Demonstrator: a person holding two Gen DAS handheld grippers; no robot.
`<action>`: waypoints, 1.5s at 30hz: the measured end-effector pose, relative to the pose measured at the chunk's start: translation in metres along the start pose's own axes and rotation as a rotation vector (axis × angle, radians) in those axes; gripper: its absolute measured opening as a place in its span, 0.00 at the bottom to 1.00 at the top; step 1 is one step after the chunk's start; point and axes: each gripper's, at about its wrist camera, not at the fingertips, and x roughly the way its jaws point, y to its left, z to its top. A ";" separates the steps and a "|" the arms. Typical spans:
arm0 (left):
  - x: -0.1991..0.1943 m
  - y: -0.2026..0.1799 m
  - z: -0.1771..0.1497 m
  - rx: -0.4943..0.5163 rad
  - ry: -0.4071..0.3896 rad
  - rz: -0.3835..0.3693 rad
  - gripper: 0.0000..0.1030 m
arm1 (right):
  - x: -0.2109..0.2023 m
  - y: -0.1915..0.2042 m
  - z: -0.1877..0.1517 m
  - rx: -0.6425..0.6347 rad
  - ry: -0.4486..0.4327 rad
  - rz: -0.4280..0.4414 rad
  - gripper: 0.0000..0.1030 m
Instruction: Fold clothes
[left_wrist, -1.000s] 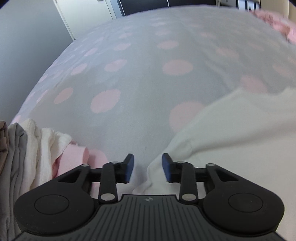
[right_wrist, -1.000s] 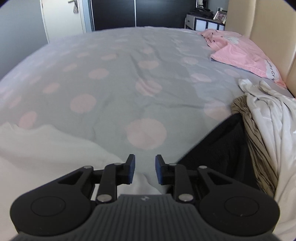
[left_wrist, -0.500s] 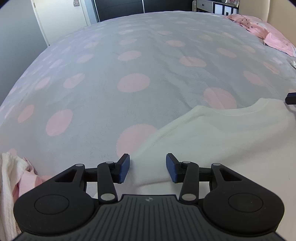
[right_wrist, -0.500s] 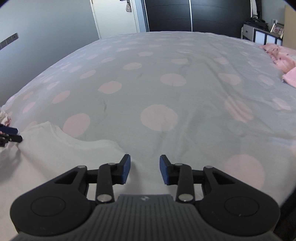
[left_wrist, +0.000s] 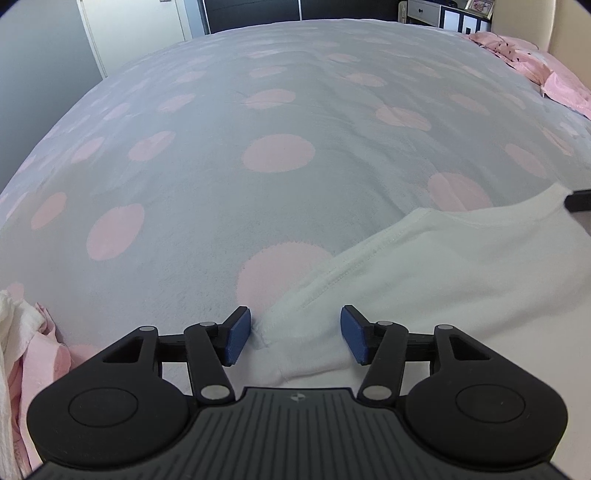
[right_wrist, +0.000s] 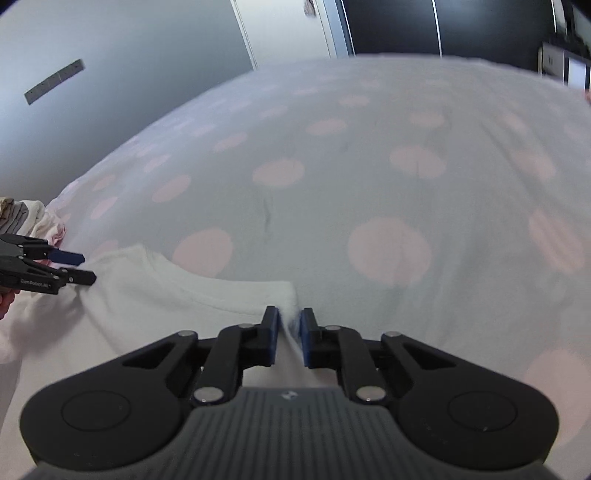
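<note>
A white T-shirt (left_wrist: 461, 266) lies flat on the bed with its neckline facing away from me. In the left wrist view my left gripper (left_wrist: 295, 336) hovers over the shirt's left shoulder corner. Its jaws are opening, and the hem lies between the blue pads untouched. My right gripper (right_wrist: 289, 326) is at the other shoulder, its jaws closing, with a raised pinch of the white T-shirt (right_wrist: 177, 291) squeezed between the pads. The right wrist view also shows the left gripper (right_wrist: 86, 266) at the far left, fingers apart. The tip of the right gripper (left_wrist: 580, 199) shows at the right edge.
The bed cover (left_wrist: 277, 155) is grey with pink dots and stretches far ahead. A heap of pink and white clothes (left_wrist: 22, 350) lies at the left edge of the bed, seen also as a pile (right_wrist: 33, 218). Pink pillows (left_wrist: 535, 62) lie far right. A white door (left_wrist: 129, 26) stands beyond.
The left jaws have spread wider over the shirt's corner. The right gripper swung left, away from the dark garment and clothes heap, and narrowed its jaws onto the shirt's other shoulder.
</note>
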 end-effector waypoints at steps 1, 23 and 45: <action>0.000 0.001 0.001 -0.013 -0.002 -0.001 0.51 | -0.005 0.006 0.002 -0.049 -0.029 -0.021 0.14; 0.001 -0.012 0.012 -0.015 -0.046 0.000 0.51 | -0.043 -0.055 -0.008 0.038 -0.002 -0.205 0.32; -0.017 -0.023 0.000 0.177 -0.029 0.093 0.55 | -0.066 -0.043 -0.043 -0.071 0.184 -0.319 0.40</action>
